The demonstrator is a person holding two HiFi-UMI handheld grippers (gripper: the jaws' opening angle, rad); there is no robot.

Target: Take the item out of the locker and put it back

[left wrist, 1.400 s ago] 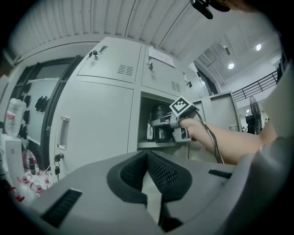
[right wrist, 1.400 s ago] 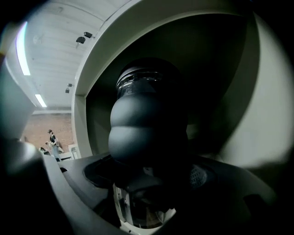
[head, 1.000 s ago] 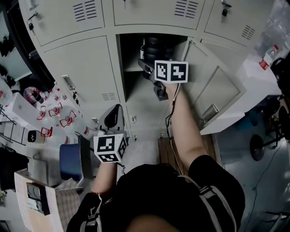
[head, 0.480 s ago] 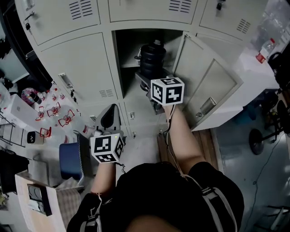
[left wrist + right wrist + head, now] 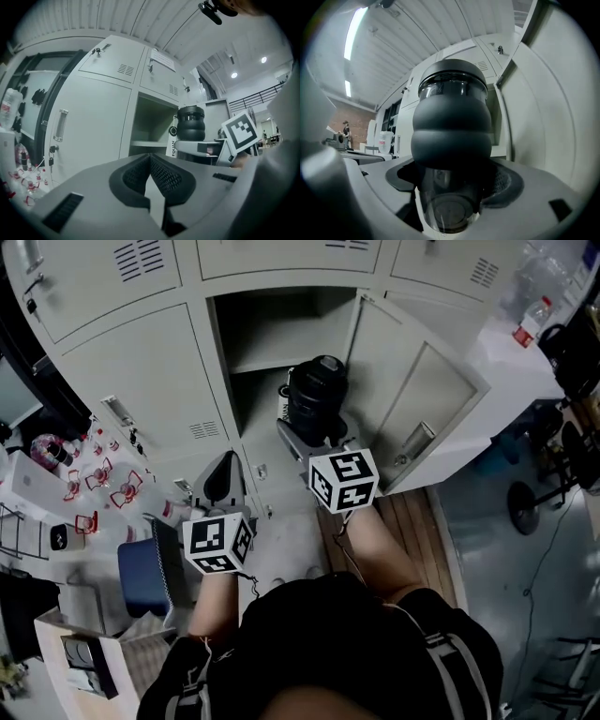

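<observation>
A black ribbed bottle [image 5: 316,397] with a clear lower part is out in front of the open locker compartment [image 5: 281,329], and my right gripper [image 5: 307,434] is shut on its base. In the right gripper view the bottle [image 5: 452,126] stands upright between the jaws of that gripper [image 5: 452,190] and fills the middle. My left gripper [image 5: 226,486] hangs lower at the left, shut and holding nothing. The left gripper view shows its pads [image 5: 161,176] meeting, with the bottle [image 5: 191,123] and the empty locker shelf [image 5: 149,143] beyond.
The locker door [image 5: 417,395] stands swung open to the right. Shut locker doors [image 5: 141,371] lie to the left and above. A cluttered table [image 5: 84,493] with small red-marked items and a blue chair [image 5: 145,573] are at the left, and a white counter [image 5: 525,362] at the right.
My right gripper has drawn the black bottle out of the locker compartment, down and towards me. The shelf is now bare. The left gripper has stayed about where it was.
</observation>
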